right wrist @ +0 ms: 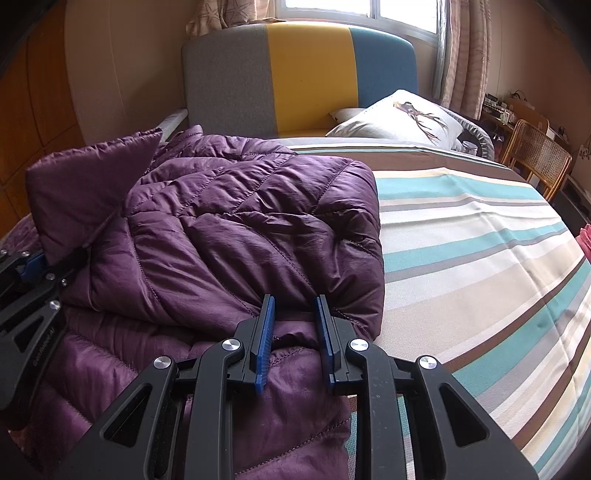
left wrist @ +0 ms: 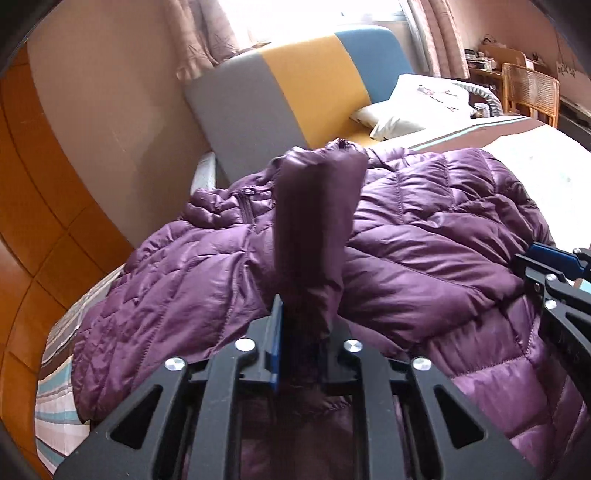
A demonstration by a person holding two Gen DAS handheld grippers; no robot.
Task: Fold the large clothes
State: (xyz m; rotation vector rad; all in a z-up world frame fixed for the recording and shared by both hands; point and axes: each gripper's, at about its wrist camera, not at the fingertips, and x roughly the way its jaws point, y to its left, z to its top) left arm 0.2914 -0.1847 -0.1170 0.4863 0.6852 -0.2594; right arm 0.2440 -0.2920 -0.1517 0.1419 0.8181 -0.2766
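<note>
Left gripper (left wrist: pixel 301 332) pinching raised purple sleeve (left wrist: pixel 317 221); right gripper (right wrist: pixel 295 332) narrow, jaws around jacket (right wrist: pixel 240 229) fold, grip unclear; striped bed (right wrist: pixel 480 240) beneath.

A striped bedspread (right wrist: pixel 480 236) is lying flat across the bed, its teal, cream and brown bands running wide. At the head, a headboard (right wrist: pixel 295 74) in grey, yellow and blue panels is standing against the wall. A white pillow (right wrist: pixel 402 118) with a branch print is leaning there. Curtains (right wrist: pixel 465 55) are hanging beside a bright window (right wrist: pixel 369 11), and a cane-backed chair (right wrist: pixel 539 155) is sitting just beyond the bed's far corner.
</note>
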